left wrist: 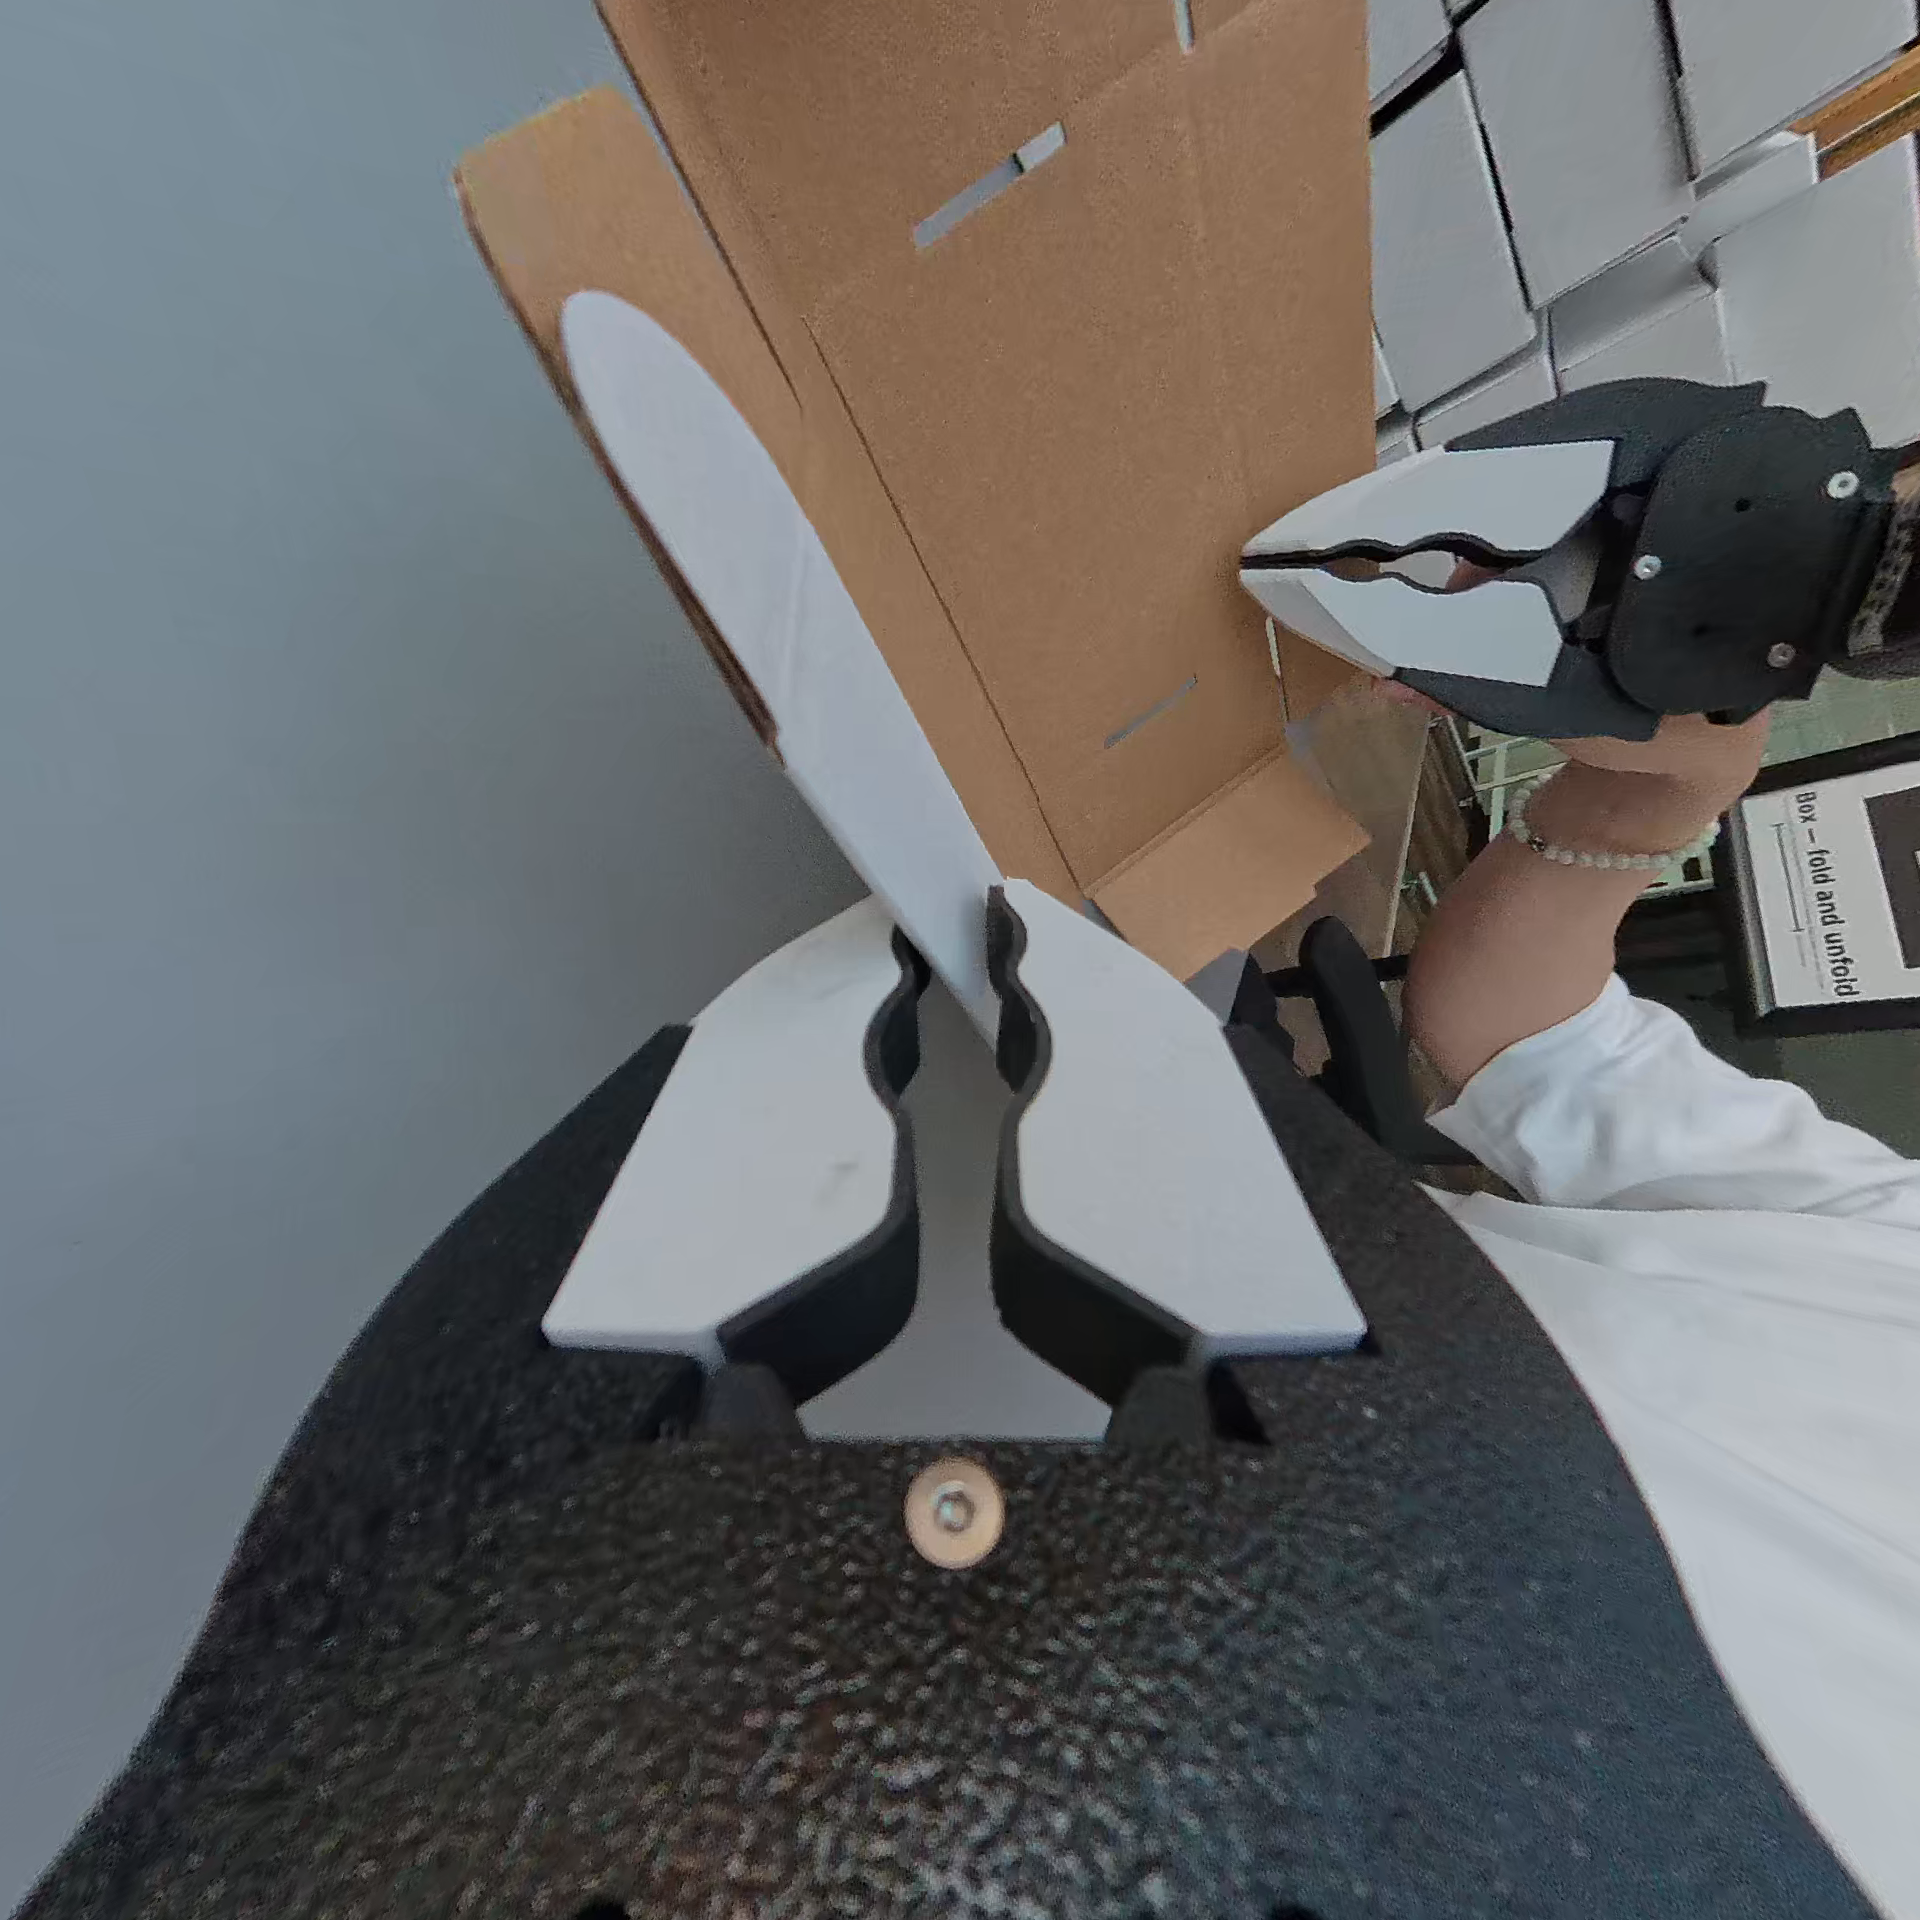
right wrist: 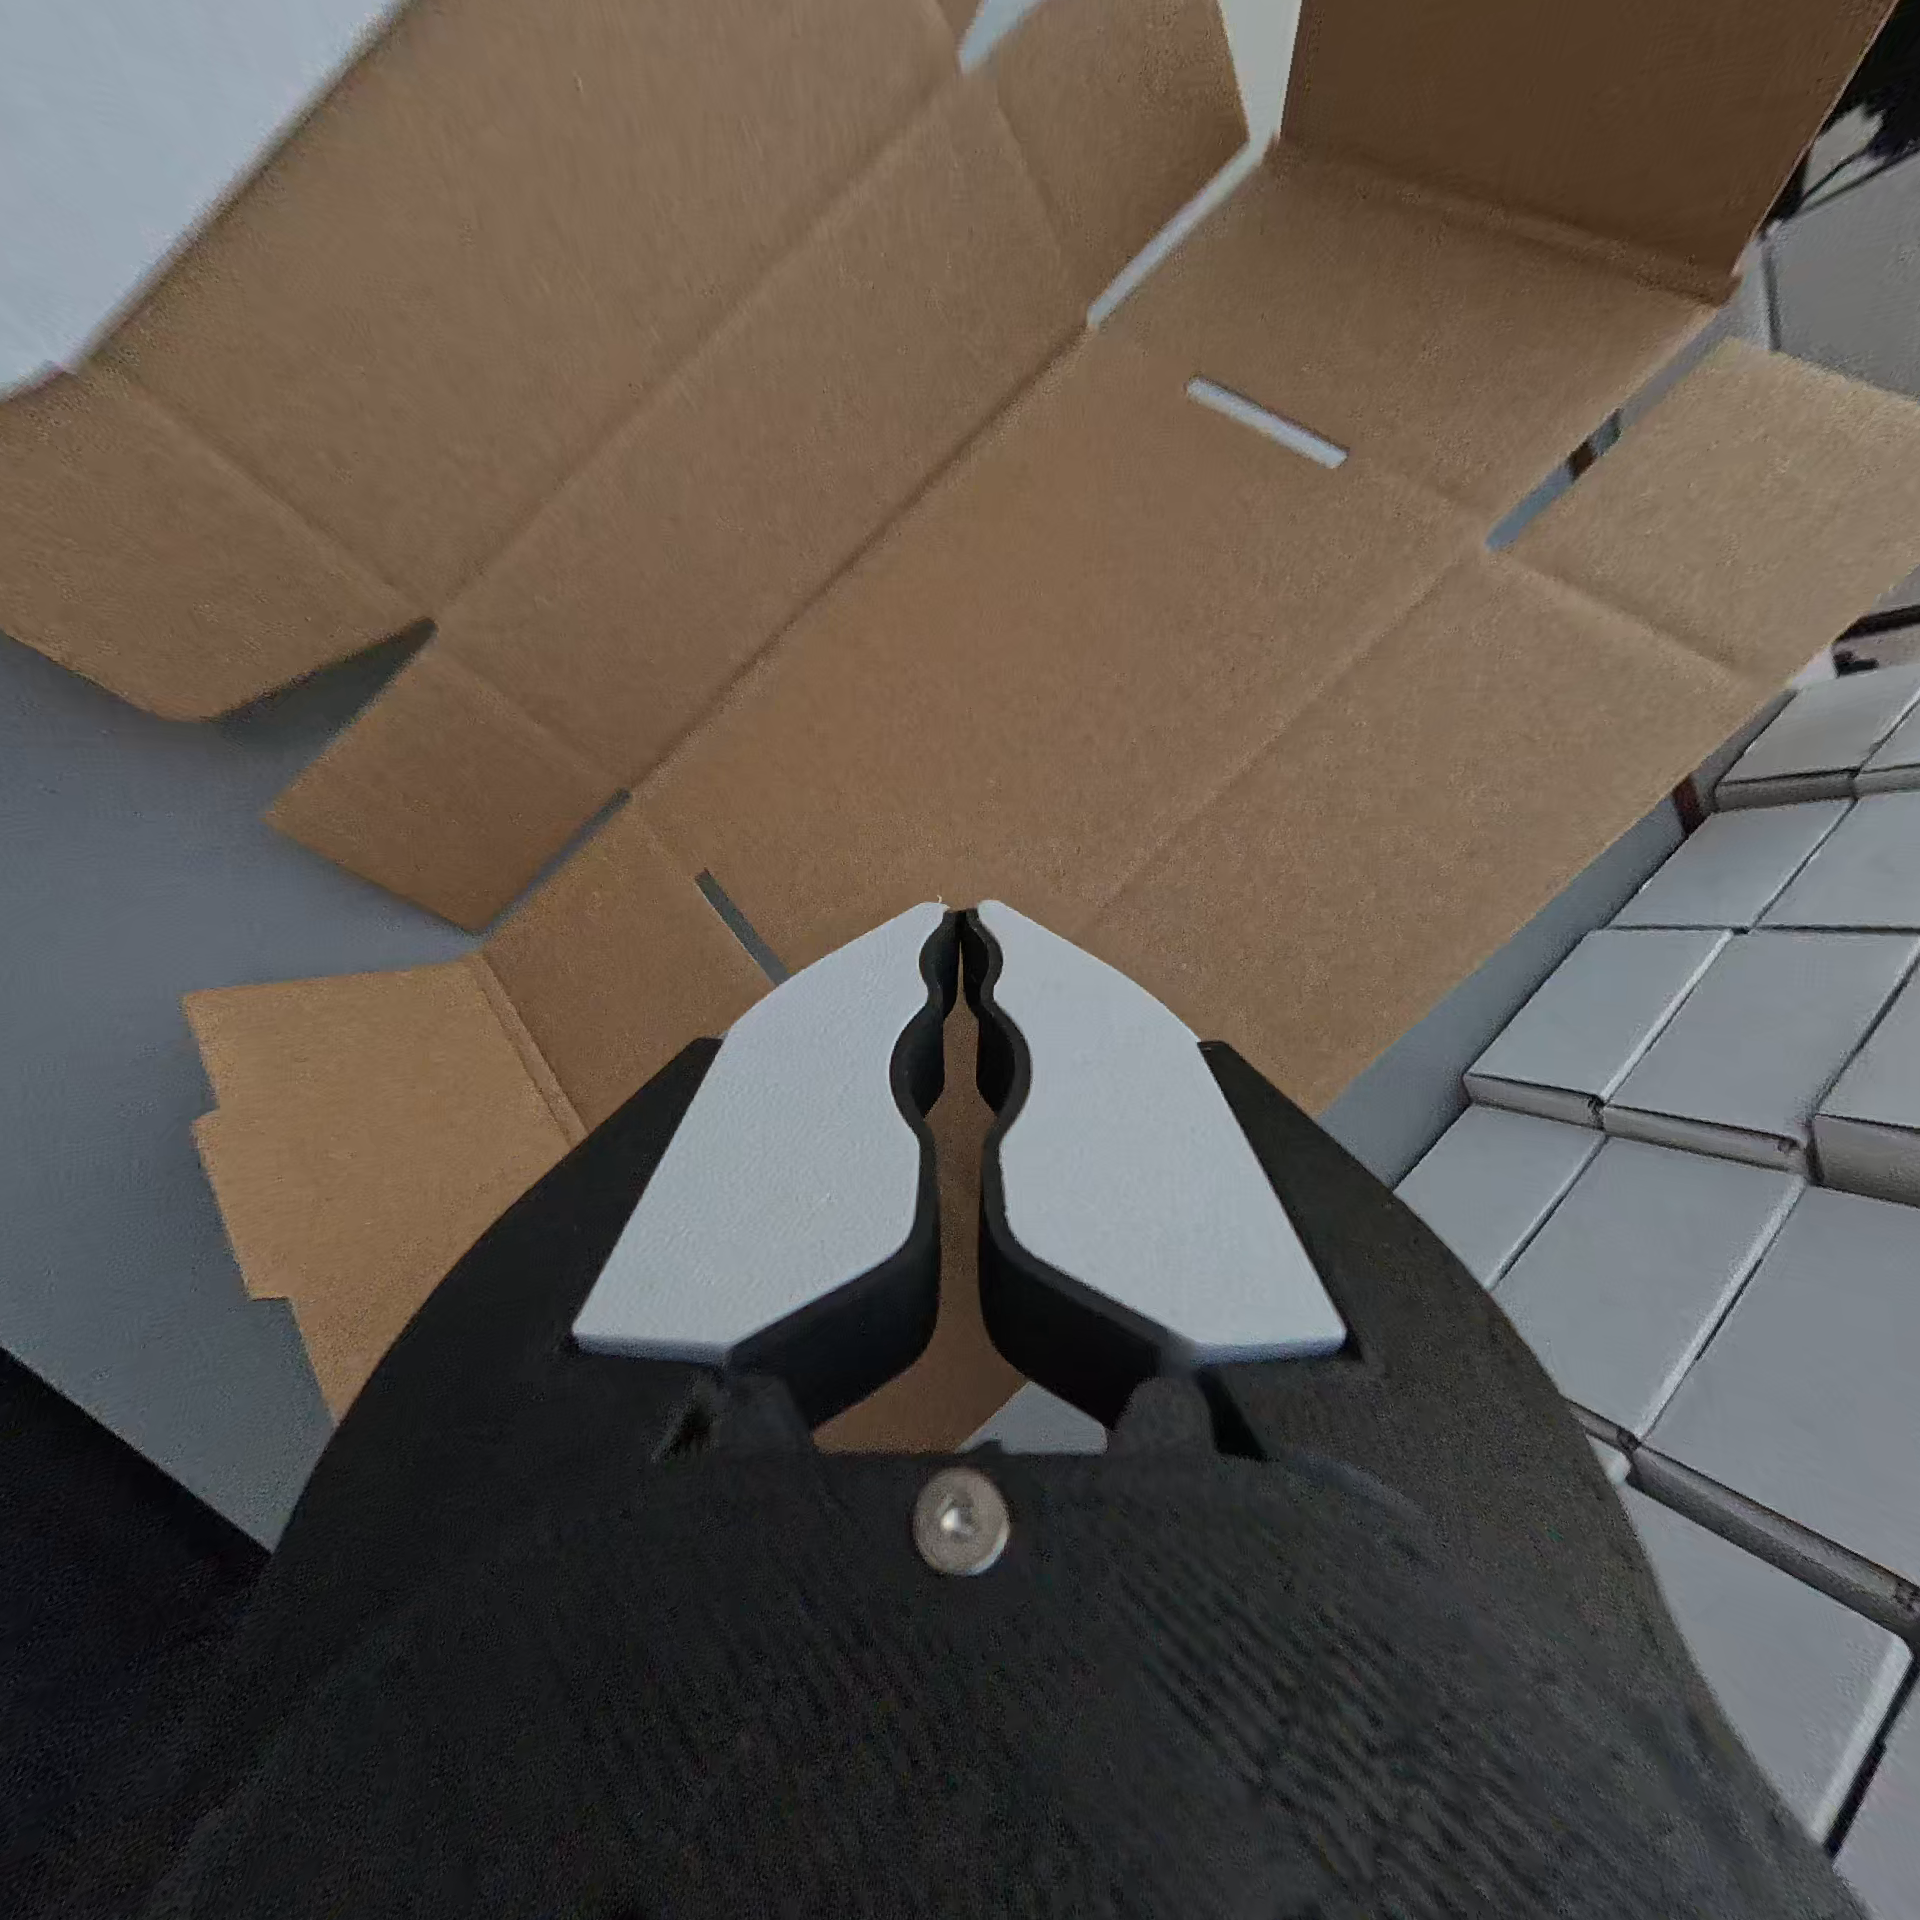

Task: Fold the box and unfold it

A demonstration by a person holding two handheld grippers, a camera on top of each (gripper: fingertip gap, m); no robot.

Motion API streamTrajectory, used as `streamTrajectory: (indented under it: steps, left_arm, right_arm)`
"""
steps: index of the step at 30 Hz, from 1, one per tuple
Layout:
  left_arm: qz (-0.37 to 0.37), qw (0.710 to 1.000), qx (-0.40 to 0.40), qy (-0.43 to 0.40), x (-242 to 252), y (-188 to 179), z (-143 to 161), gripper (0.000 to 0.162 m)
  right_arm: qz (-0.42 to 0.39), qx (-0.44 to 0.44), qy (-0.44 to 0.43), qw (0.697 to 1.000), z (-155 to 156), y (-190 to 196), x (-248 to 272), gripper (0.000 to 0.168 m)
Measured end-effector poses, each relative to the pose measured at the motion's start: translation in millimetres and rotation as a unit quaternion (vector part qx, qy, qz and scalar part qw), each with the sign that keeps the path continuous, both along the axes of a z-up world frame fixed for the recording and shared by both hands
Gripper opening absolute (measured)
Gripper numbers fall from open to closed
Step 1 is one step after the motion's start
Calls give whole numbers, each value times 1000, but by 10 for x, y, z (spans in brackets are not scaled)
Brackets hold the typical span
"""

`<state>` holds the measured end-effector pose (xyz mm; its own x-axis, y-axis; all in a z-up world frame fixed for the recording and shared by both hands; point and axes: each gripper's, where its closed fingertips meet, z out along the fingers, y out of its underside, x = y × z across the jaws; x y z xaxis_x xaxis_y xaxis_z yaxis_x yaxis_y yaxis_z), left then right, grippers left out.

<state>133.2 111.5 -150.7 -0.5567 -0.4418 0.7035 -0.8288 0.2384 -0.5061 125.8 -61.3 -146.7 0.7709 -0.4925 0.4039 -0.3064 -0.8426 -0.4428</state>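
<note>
The box (left wrist: 1039,416) is an opened cardboard blank, brown inside and white outside. In the left wrist view it stands tilted up from the grey table (left wrist: 260,727). My left gripper (left wrist: 961,925) is shut on a white rounded flap (left wrist: 707,520) of the box, which runs between its fingertips. My right gripper (left wrist: 1247,561) is shut and empty, with its tips against the brown main panel. In the right wrist view the right gripper (right wrist: 961,912) points at the spread panels of the box (right wrist: 1039,675), which has slots and side flaps.
Stacks of white boxes (left wrist: 1610,208) fill the right side and also show in the right wrist view (right wrist: 1662,1195). A person's bare forearm (left wrist: 1538,904) with a bead bracelet and a white sleeve holds the right gripper. A framed sign (left wrist: 1829,894) stands at the right.
</note>
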Motion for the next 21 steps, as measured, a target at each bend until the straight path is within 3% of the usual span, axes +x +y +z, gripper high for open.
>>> streamTrajectory:
  steps: [1, 6, 10, 12, 15, 17, 21]
  left_arm:
    - [1, 1000, 18, 1, 26, 33, -69, 12]
    - [58, 992, 112, 5, 212, 242, -522, 29]
    - [85, 966, 237, -63, 319, 454, -791, 46]
    - [73, 933, 327, -133, 370, 557, -852, 50]
    - [56, 854, 450, -255, 492, 702, -743, 57]
    - [47, 807, 492, -324, 531, 681, -571, 48]
    - [-50, 779, 444, -441, 260, 69, -140, 33]
  right_arm:
    - [-13, -36, 22, 999, -187, -131, 36, 0]
    - [-19, -113, 90, 989, -926, -379, 8, 0]
    - [-30, -53, 77, 995, -903, -299, -5, 0]
    - [-37, -35, 78, 996, -900, -295, -9, 0]
    - [-47, -24, 74, 996, -894, -291, -20, 0]
    - [-46, -33, 65, 996, -891, -284, -35, 0]
    - [-37, -67, 40, 996, -885, -285, -35, 0]
